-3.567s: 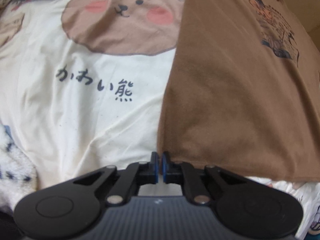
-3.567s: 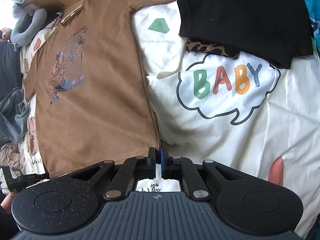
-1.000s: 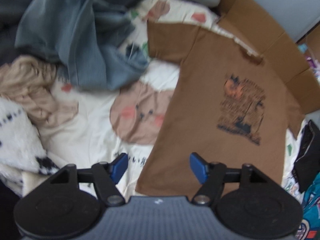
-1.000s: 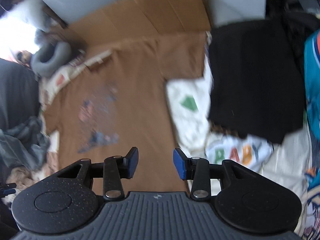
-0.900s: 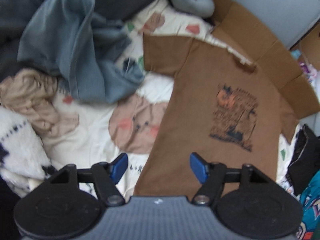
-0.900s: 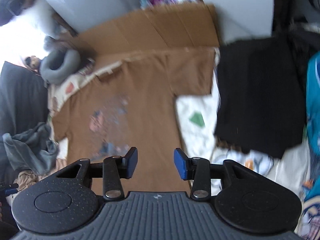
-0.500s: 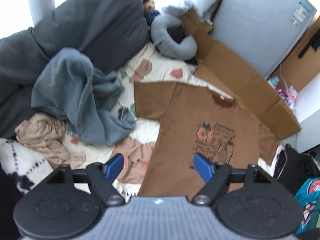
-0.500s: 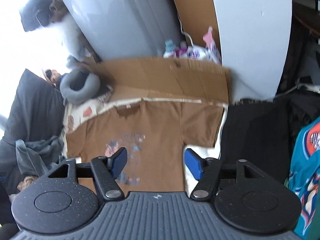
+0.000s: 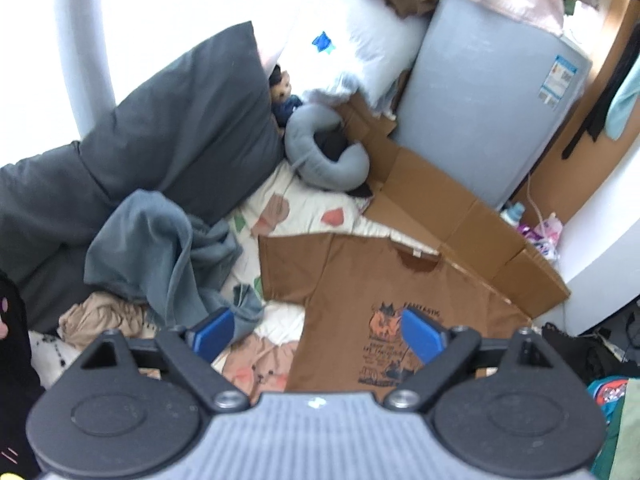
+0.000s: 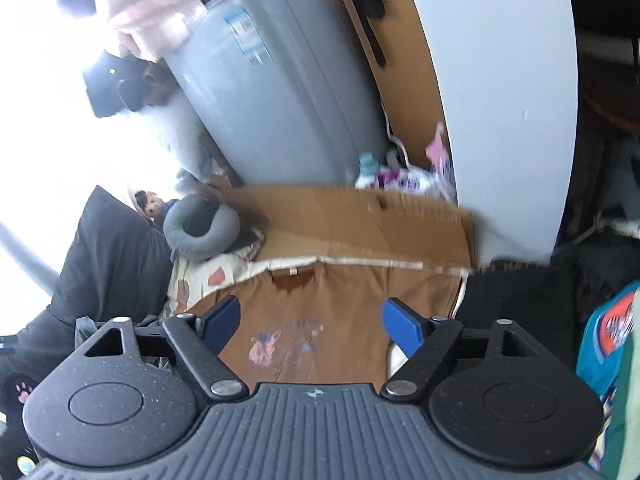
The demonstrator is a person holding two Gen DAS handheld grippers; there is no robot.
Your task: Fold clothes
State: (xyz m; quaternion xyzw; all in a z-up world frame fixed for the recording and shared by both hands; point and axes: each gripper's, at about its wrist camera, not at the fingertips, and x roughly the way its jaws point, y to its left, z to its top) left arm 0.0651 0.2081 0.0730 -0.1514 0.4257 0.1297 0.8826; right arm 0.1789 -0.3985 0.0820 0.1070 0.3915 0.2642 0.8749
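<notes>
On the bed's cream cartoon-print sheet a brown short-sleeved T-shirt with a dark chest graphic lies spread flat, collar toward the flattened brown cardboard. Well above it, the left tool and right tool both hang with blue pads wide apart, gripping nothing. A crumpled grey-blue garment sits beside the left sleeve.

Strong daylight enters from upper left in both views, blown to pure white there w/ no detail. Left wrist view is fairly sharp; the dark grey cushion reads clearly. Right wrist view is motion-blurred, esp. the flattened brown cardboard edges and the tall grey appliance. Heavy fisheye bending at borders; corners go black. Shadows soft.
</notes>
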